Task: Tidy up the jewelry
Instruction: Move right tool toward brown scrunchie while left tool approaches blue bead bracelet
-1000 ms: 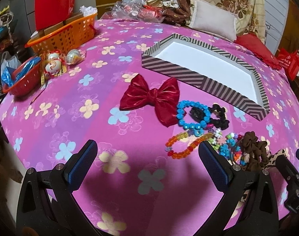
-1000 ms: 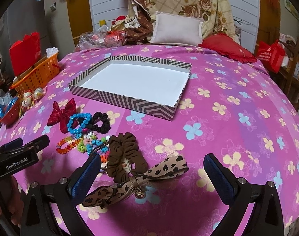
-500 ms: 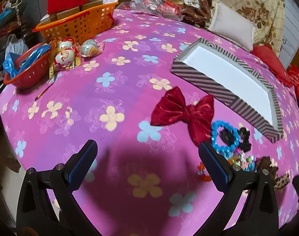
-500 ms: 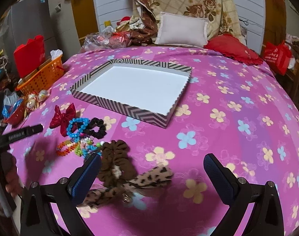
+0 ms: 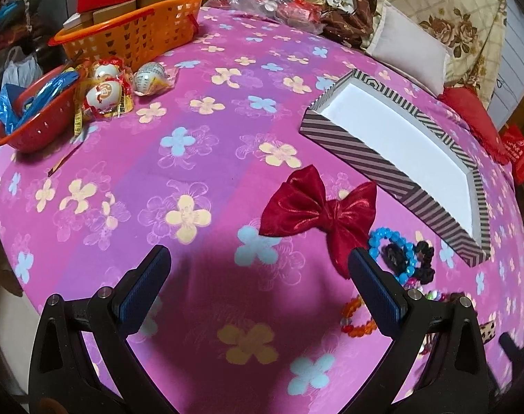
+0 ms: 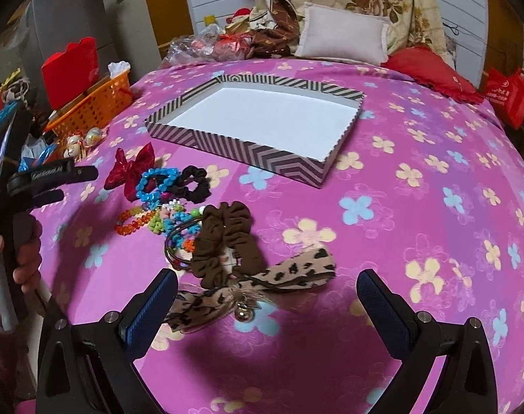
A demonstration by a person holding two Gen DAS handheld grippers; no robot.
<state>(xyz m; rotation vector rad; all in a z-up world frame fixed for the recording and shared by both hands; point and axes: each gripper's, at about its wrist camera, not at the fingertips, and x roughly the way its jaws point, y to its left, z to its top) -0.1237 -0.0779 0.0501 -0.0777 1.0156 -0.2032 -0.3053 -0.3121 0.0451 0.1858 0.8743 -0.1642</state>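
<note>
Red bow [image 5: 319, 207] — left gripper [image 5: 258, 291] gaping above

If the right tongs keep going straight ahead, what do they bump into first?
Most likely the leopard-print fabric bow, lying right ahead between the open right tongs. Just past it sits the brown fabric scrunchie. Depth is hard to judge, so they could touch the pink flowered bedspread first.

Red bow [image 5: 319, 207], leopard-print bow [image 6: 296, 272], brown-and-white zigzag-striped box [image 6: 279, 160], pink flowered cloth [image 6: 417, 207].
</note>
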